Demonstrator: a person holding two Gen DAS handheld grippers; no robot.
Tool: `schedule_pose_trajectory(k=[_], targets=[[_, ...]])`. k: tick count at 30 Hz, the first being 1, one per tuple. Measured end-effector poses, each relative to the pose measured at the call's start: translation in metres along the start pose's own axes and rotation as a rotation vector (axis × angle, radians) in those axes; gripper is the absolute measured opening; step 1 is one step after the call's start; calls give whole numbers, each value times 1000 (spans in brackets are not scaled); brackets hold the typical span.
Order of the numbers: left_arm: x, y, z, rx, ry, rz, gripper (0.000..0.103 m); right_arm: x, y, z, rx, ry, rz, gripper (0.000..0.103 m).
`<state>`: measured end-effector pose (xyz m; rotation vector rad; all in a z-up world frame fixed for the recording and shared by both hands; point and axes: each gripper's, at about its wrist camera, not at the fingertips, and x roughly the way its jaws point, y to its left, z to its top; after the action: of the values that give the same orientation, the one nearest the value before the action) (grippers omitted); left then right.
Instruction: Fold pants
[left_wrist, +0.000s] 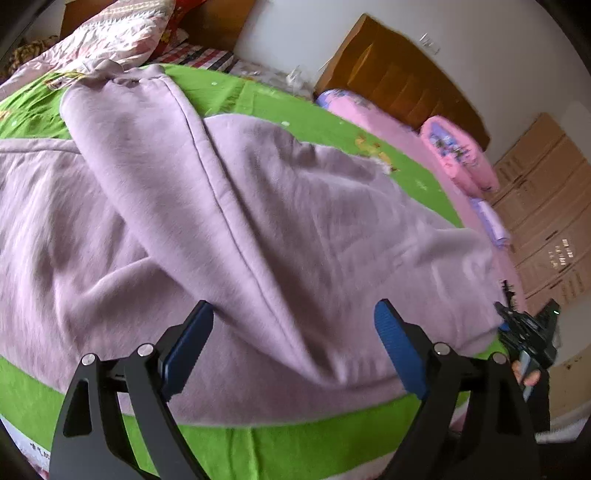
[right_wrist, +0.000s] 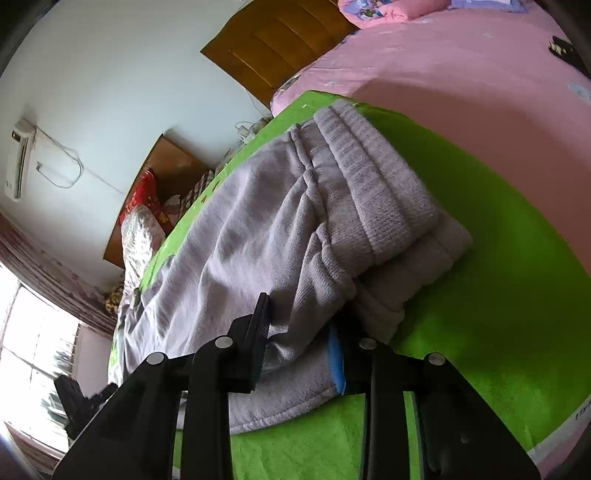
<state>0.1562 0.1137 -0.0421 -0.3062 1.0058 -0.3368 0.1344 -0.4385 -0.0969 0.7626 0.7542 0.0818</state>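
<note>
Lilac pants (left_wrist: 229, 229) cover green blanket (left_wrist: 295, 446); left fingers (left_wrist: 293, 347) spread above, right fingers (right_wrist: 301, 332) pinching waistband (right_wrist: 373, 192) fabric.

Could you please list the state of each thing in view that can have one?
pants: spread on the green blanket, one leg folded across the other.
waistband: bunched, lying on the blanket.
left gripper: open above the pants.
right gripper: closed on the pants' edge.
</note>
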Motion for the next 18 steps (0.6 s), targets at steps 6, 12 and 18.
schedule_pose_trajectory(k=[6, 12, 18], targets=[[9, -8, 7, 81, 41, 234, 11, -1, 1, -2, -15, -13, 4, 28], [-56, -3, 9, 46, -175, 94, 5, -31, 25, 10, -96, -103, 53, 15], [-45, 12, -20, 34, -124, 130, 5, -18, 10, -2, -117, -6, -46, 14]])
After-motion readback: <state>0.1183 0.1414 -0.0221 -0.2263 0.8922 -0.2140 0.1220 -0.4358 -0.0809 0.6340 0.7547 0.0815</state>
